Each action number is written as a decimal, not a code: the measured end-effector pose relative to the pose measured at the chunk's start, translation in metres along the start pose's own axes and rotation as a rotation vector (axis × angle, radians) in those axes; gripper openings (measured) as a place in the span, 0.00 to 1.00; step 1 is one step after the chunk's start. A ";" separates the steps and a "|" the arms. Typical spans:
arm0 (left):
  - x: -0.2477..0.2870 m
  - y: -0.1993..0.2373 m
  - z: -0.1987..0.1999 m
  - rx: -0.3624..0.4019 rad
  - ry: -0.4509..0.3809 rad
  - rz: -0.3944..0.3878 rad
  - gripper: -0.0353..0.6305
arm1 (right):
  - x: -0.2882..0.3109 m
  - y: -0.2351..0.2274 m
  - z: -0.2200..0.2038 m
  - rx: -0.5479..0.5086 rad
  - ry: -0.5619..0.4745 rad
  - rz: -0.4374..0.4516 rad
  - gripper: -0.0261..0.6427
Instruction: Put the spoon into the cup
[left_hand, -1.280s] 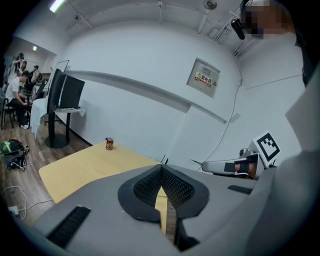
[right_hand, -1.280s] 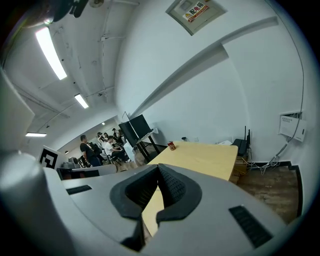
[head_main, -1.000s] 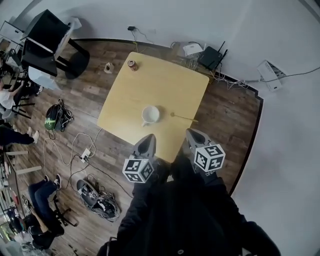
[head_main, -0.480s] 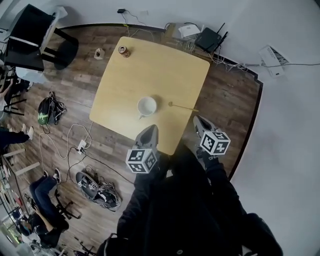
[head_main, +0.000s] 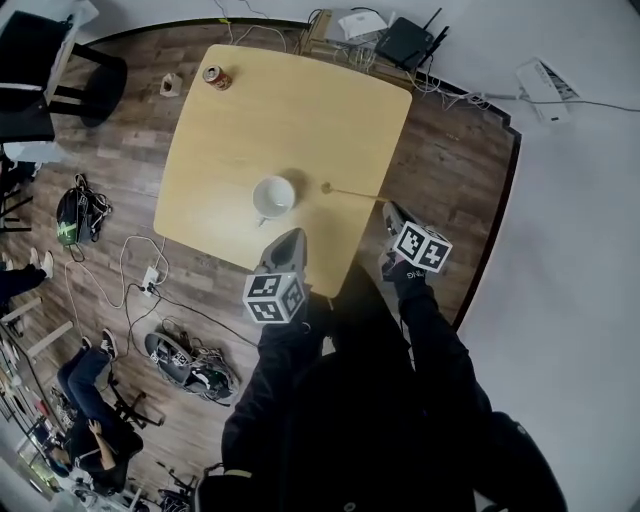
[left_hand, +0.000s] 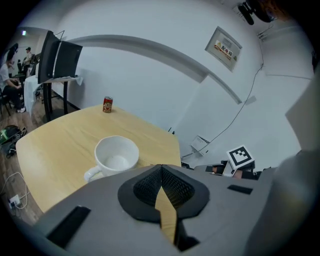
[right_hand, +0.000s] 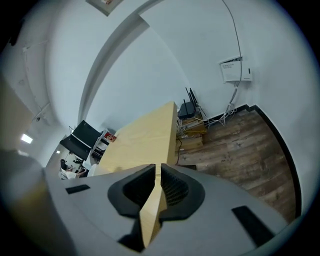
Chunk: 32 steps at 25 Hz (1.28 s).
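**Guide:** Two grippers sit at the near edge of the table (head_main: 290, 110) in the head view, and neither holds anything. Your left gripper (head_main: 289, 236) points at the white cup (head_main: 273, 196), which stands upright on the near half of the table. The spoon (head_main: 355, 192) lies flat to the right of the cup, apart from it. Its far end is just beside your right gripper (head_main: 393, 212).

**Operator:** Which step is this?

**Guide:** I judge it is the reach for the spoon. The pickup is not yet done.

**Operator:** And the left gripper view?

**Guide:** There your jaws are together, tip against tip, with nothing between them. The cup is ahead of them, empty, with its handle at the lower left. A red can (left_hand: 107, 104) stands at the far edge and is no part of the job.

**Operator:** The right gripper view?

**Guide:** Your jaws have just been opening. Now they stand a narrow gap apart, and only bare table top shows through it. The spoon does not show in this view, so you are not yet aimed at it. I think the next move calls for wider jaws. You should turn the gripper toward the thin handle and come low, because the spoon lies flat on the wood. Then close across the handle, not along it.
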<state>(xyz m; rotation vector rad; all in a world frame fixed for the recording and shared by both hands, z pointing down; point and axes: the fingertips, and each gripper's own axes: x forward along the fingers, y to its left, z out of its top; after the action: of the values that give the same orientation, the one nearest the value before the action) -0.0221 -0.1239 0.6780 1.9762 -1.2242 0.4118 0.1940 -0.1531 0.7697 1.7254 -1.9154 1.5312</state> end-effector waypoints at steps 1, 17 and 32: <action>0.005 0.001 -0.003 0.000 0.010 -0.002 0.10 | 0.005 -0.005 -0.001 0.010 -0.001 -0.011 0.12; 0.020 0.013 -0.031 -0.019 0.076 0.009 0.10 | 0.048 -0.037 -0.018 0.465 -0.025 0.150 0.23; 0.008 0.011 -0.024 -0.050 0.037 0.018 0.10 | 0.021 0.001 0.013 0.478 -0.095 0.331 0.08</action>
<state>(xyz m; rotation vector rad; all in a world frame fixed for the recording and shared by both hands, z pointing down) -0.0247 -0.1140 0.7036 1.9082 -1.2179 0.4211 0.1932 -0.1763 0.7771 1.7303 -2.0886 2.2154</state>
